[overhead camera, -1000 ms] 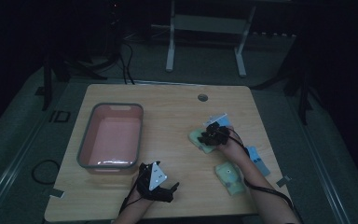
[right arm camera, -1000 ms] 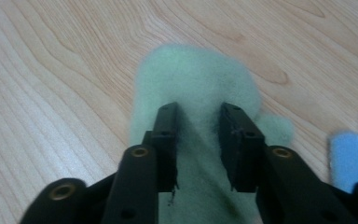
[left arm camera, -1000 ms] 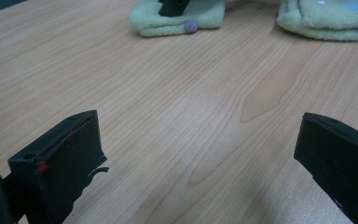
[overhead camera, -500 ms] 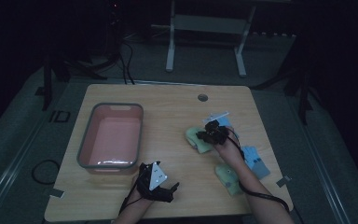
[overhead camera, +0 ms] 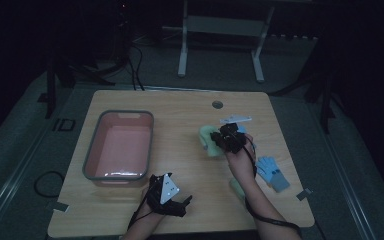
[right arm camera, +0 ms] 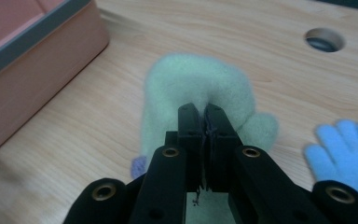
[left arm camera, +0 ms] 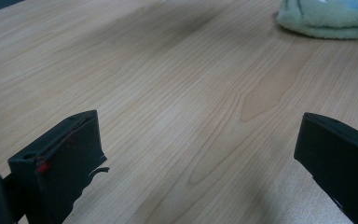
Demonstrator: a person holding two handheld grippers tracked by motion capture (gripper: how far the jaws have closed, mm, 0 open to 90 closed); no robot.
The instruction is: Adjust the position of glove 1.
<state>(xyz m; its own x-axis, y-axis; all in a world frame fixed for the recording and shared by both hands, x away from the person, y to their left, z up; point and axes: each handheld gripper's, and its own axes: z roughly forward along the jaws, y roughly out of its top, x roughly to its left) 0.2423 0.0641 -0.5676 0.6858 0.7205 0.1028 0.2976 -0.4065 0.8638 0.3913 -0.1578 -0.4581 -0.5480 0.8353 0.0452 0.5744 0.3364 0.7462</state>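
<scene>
Green fleece bunches between the black jaws of the right claw [right arm camera: 205, 122], which are pressed together on a fold of a pale green mitten [right arm camera: 191, 84]; the jaws have just been closing, and the fabric is pinched in their tips. In the right gripper view the mitten hangs and spreads out beyond the jaw tips, its thumb lobe pointing to the right, with a small purple patch at its lower left edge. In the high view the same right claw [overhead camera: 228, 139] sits right of the middle of the wooden table [overhead camera: 190, 105], the mitten [overhead camera: 209, 140] bulging out on its left side. Just beside it to the right lies a blue glove [right arm camera: 349, 144], fingers spread, flat on the wood; in the high view the blue glove [overhead camera: 272, 172] is near the table's right edge. A second pale green mitten [overhead camera: 236, 187] lies under the right forearm, closer to the person. Farther off, a pink tub with a grey rim [overhead camera: 120, 147] stands on the left half of the table, well apart from the held mitten, and a round cable hole [overhead camera: 217, 104] is cut in the top near the far edge. The left claw [overhead camera: 172, 200] rests low near the table's front edge, its jaws spread wide with nothing between them but bare wood, as the left gripper view shows.
</scene>
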